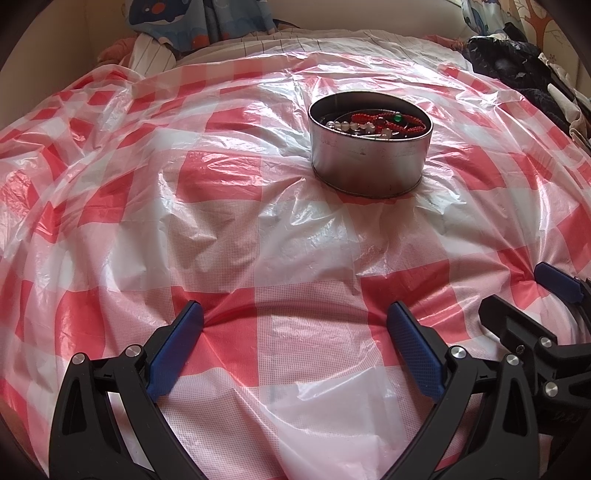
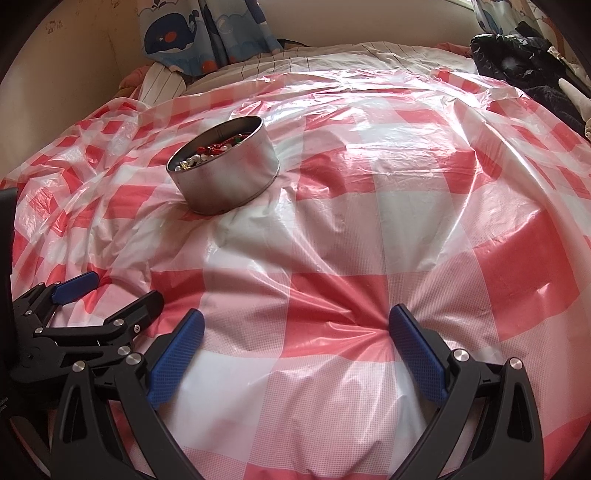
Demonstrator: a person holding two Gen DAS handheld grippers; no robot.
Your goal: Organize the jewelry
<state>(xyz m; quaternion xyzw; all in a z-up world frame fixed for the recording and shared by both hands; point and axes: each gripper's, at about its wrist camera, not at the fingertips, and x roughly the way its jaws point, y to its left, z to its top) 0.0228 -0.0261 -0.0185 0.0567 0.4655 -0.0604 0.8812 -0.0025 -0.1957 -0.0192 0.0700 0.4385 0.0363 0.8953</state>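
A round metal tin [image 1: 369,162] stands on the red-and-white checked plastic sheet [image 1: 221,229]. Inside it lie a red beaded bracelet with a green stone [image 1: 391,120] and white pearl beads [image 1: 347,126]. In the right wrist view the tin [image 2: 229,177] is at upper left, with jewelry [image 2: 210,151] inside. My left gripper [image 1: 295,325] is open and empty, resting low on the sheet well in front of the tin. My right gripper [image 2: 295,328] is open and empty, to the right of the left one; it also shows in the left wrist view [image 1: 524,291].
The sheet covers a soft bed with striped bedding [image 1: 155,55] at the back. A whale-print curtain [image 2: 207,33] hangs behind. Dark clothes [image 1: 517,62] are piled at the back right. The left gripper [image 2: 114,295] shows in the right wrist view at lower left.
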